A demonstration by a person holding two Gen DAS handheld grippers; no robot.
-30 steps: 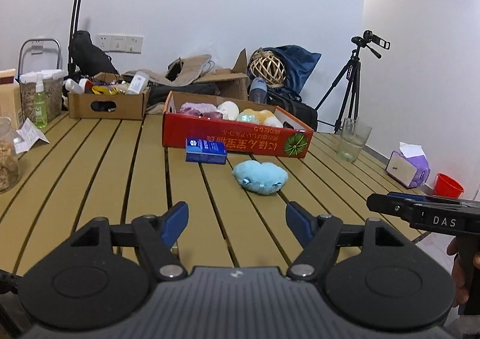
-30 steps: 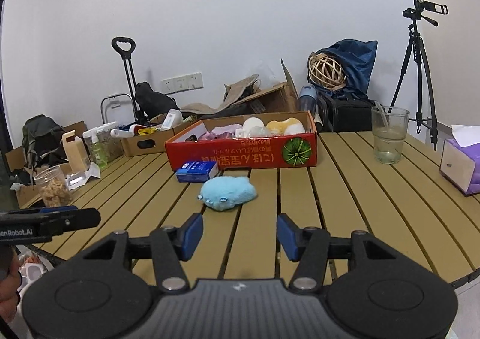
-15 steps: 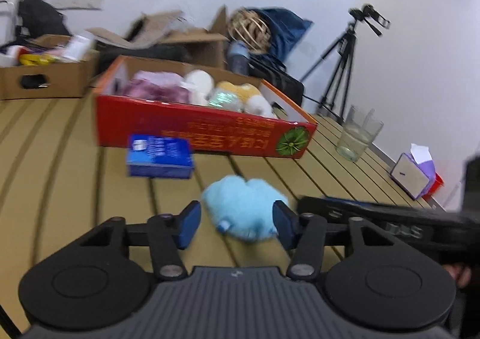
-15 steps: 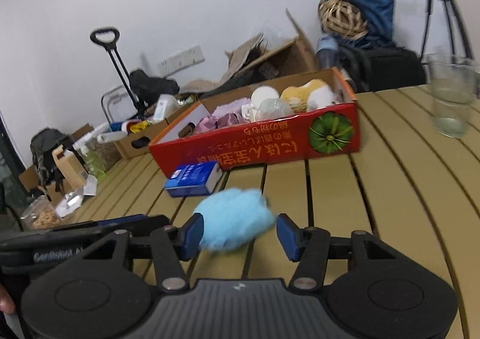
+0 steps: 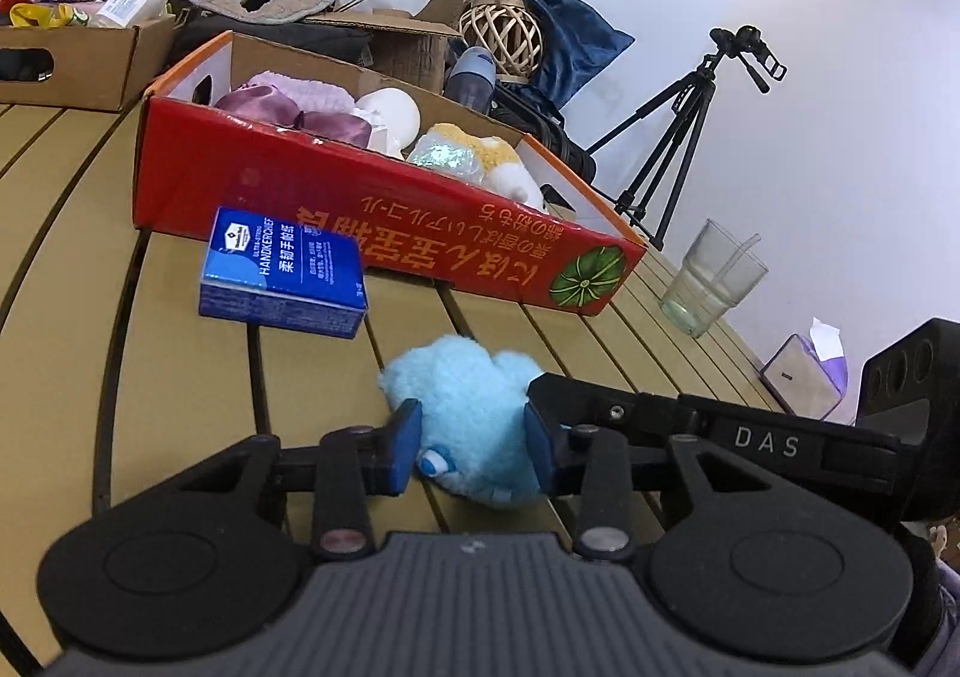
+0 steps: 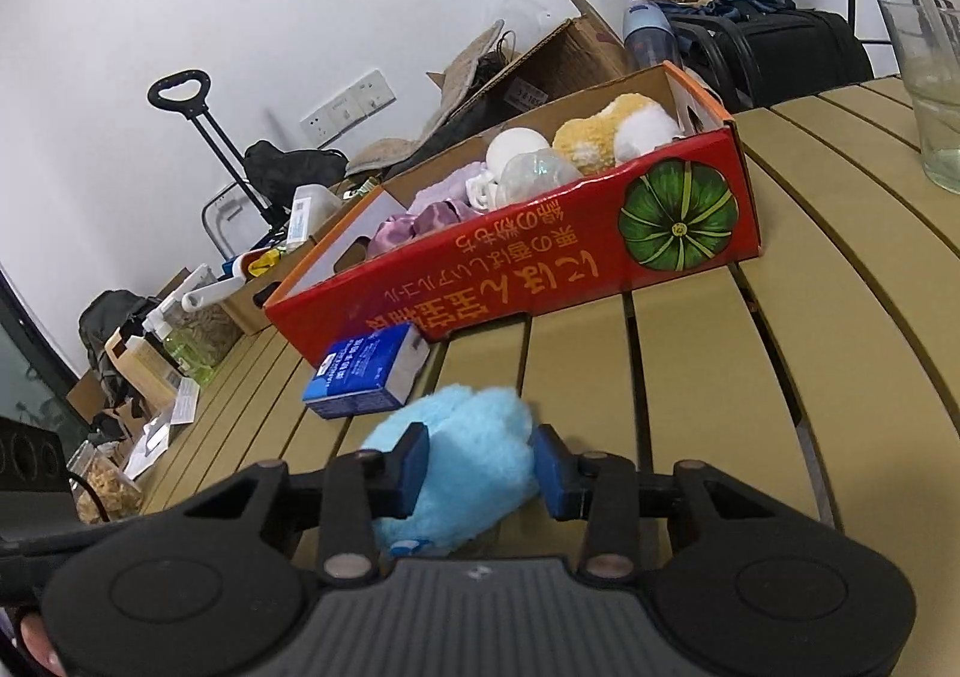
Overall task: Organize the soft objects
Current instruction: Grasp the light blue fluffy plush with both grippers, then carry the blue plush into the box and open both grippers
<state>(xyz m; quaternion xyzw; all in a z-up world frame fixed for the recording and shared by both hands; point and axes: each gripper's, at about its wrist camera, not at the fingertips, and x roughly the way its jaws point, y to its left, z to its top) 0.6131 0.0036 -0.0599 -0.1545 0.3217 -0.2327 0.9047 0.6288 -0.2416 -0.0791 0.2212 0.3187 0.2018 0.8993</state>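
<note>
Fluffy light-blue plush toy (image 5: 474, 413) on slatted table (image 5: 180, 377) is being bracketed by left gripper (image 5: 473, 452) and right gripper (image 6: 480, 470), both spread. Simultaneous closing risks finger collision or plush being squeezed out.

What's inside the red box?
The red box holds purple satin cloth, a white ball, a shiny clear lump and a yellow-and-white plush. Its wall hides whatever lies beneath them.
</note>
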